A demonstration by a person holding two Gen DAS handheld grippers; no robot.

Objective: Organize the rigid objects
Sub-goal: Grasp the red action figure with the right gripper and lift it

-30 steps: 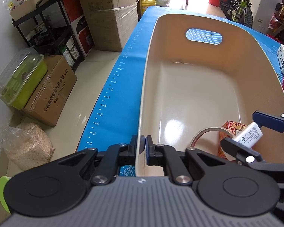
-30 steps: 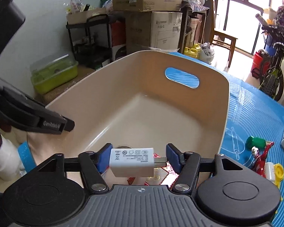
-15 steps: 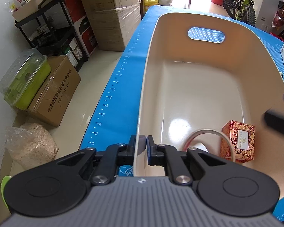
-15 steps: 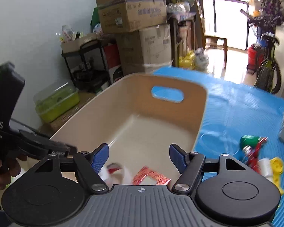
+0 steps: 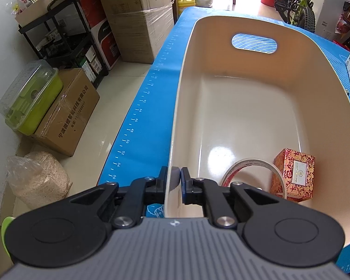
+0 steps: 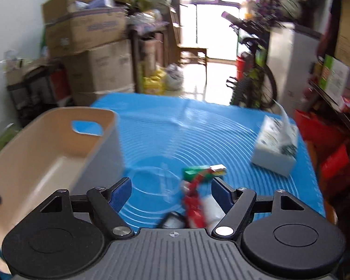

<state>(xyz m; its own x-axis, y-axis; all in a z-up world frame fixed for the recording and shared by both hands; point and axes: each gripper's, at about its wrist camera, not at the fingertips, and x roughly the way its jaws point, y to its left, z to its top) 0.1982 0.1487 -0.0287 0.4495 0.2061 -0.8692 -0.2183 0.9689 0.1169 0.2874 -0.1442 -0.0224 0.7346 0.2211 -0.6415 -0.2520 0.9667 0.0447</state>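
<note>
Beige plastic bin (image 5: 245,107) sits on a blue mat (image 5: 151,98) printed with a ruler scale along its edge. Left gripper (image 5: 174,182) pinches the bin's near-left rim: one finger outside the wall, the other inside, pads pressed against it.

Inside the bin, at the near end of the floor: a red-and-gold patterned box (image 5: 294,172) with a pale label, standing close to the right wall, and a ring of tape (image 5: 252,175) just beside it, leaning and partly hidden behind the gripper's inner finger. Rest of the bin floor is bare and glossy. Oval handle cutout in the far end wall.

Right wrist view is motion-blurred. Right gripper (image 6: 171,192) hangs over the mat to the right of the bin (image 6: 58,144), jaws wide and opening, pads touching nothing. Below and between the fingers lies a loose cluster of small items (image 6: 198,193): something green, something red, a white piece, a dark roundish one nearest the camera; blur prevents firmer naming. Farther right on the mat, well apart from the cluster, a white tissue box (image 6: 275,149) with a sheet sticking up.

Beyond the table: stacked cardboard cartons, a black shelf rack, a bicycle near a bright doorway.
</note>
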